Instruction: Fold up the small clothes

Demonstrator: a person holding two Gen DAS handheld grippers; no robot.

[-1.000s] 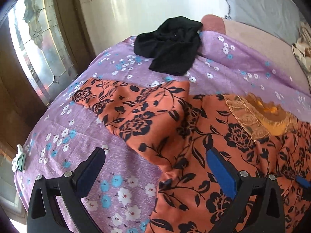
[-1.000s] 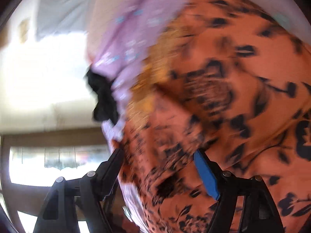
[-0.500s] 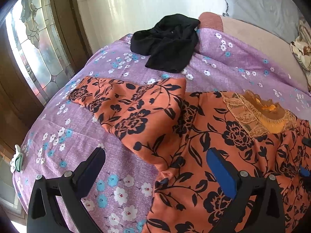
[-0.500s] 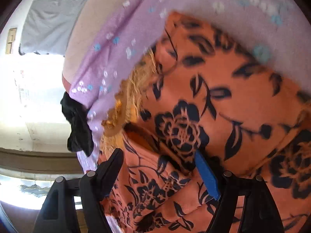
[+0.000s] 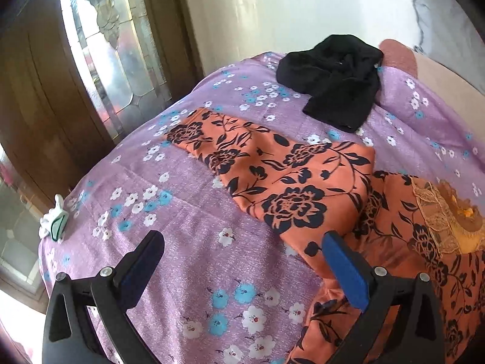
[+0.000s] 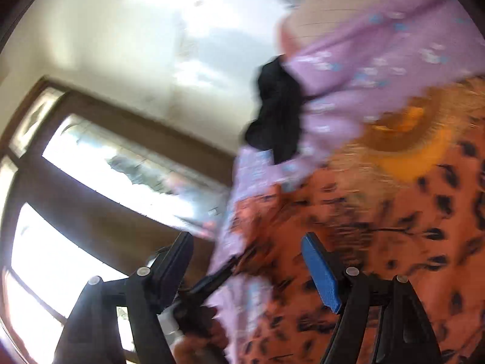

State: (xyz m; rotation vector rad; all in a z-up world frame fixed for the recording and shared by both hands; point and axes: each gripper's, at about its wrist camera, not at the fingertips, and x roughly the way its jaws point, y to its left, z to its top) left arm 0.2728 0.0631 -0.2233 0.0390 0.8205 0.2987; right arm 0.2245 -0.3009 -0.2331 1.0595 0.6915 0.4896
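The bed [image 5: 188,261], under its purple flowered sheet, carries the orange floral garment [image 5: 291,182] spread flat, one sleeve stretched toward the window, a black garment [image 5: 336,82] lying beyond. The right claw [image 6: 247,270] has just swung up off the cloth, spread and empty. The left claw [image 5: 242,270], also spread, has drifted sideways over the sleeve, so a sleeve fold probably comes next.

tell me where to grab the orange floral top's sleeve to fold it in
Probably grip the orange floral top at the sleeve cuff, the narrow free end lying flat on the purple bedsheet toward the window. Come in from that window side with the left gripper, whose jaws stand open and empty; the sheet beyond the cuff is bare, so one jaw can slide under the edge.
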